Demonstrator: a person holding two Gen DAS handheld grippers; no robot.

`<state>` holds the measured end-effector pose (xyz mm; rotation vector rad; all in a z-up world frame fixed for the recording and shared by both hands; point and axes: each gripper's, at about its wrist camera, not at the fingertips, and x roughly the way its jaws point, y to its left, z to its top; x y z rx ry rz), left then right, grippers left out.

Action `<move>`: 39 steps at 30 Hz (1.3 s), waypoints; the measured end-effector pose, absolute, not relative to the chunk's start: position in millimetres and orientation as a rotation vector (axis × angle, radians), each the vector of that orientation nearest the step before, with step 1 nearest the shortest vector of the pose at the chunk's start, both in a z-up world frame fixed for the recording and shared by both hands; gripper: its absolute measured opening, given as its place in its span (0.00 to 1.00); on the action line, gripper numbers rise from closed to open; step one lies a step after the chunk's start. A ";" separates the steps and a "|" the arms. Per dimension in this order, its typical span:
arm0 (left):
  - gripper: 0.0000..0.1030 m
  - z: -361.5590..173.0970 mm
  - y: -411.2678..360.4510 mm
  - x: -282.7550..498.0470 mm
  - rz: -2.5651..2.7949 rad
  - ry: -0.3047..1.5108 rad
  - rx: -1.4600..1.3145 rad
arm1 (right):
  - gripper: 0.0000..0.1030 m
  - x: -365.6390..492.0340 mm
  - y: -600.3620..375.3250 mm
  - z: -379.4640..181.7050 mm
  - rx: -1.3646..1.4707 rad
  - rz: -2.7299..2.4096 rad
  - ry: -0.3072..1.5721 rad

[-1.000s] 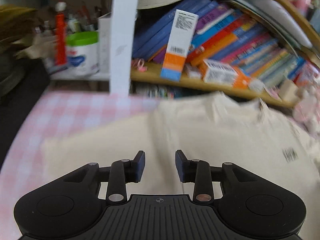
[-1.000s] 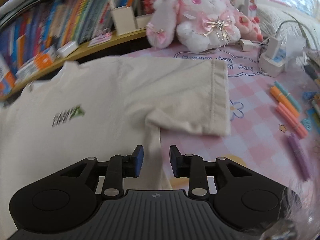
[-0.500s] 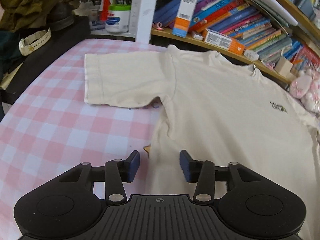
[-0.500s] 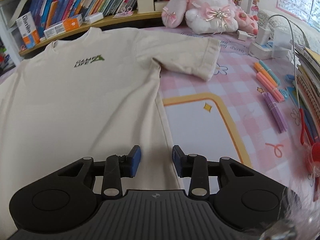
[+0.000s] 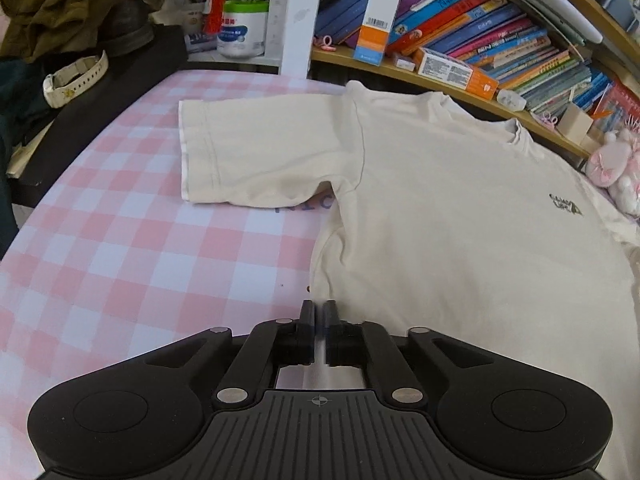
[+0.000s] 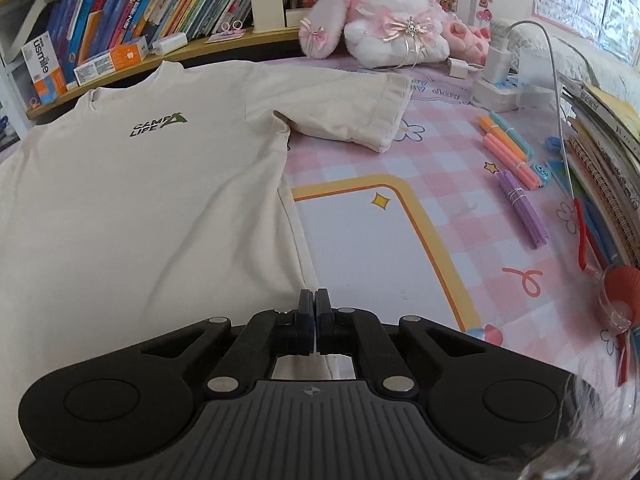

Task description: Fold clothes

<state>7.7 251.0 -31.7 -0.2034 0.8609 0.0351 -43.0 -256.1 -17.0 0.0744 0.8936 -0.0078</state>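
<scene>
A cream T-shirt (image 5: 460,216) lies flat, front up, on a pink checked table mat (image 5: 120,256), collar toward the bookshelf. It also shows in the right wrist view (image 6: 140,200) with a small green and black chest logo (image 6: 160,125). My left gripper (image 5: 319,308) is shut on the shirt's left side edge near the bottom. My right gripper (image 6: 315,300) is shut on the shirt's right side edge near the bottom. Both sleeves lie spread out flat.
A bookshelf (image 5: 500,40) with books and boxes runs along the far edge. A plush bunny (image 6: 384,24) sits far right. Chargers (image 6: 500,76), pens (image 6: 512,160), stacked notebooks (image 6: 600,168) and a red cup (image 6: 618,292) line the right side. Dark clothes and a watch (image 5: 76,80) are far left.
Both grippers pulled back from the sleeves toward the shirt's lower side edges, then closed from open onto the fabric.
</scene>
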 end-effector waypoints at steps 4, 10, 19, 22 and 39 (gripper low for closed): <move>0.06 -34.2 253.1 3.3 0.039 0.828 -0.230 | 0.02 -42.1 -250.3 -17.5 0.039 -0.024 0.894; 0.27 -28.0 244.6 -2.8 -0.001 0.796 -0.243 | 0.22 -38.8 -244.7 -14.2 0.054 -0.060 0.905; 0.32 -17.4 211.6 -13.7 -0.085 0.773 -0.100 | 0.42 -47.0 -232.1 5.2 0.120 -0.091 0.886; 0.39 -19.7 203.8 -15.7 -0.079 0.781 -0.068 | 0.48 -47.4 -231.1 6.1 0.134 -0.095 0.899; 0.72 -8.1 143.7 -47.3 0.051 0.770 -0.027 | 0.63 -16.4 -284.4 4.0 0.270 0.026 0.936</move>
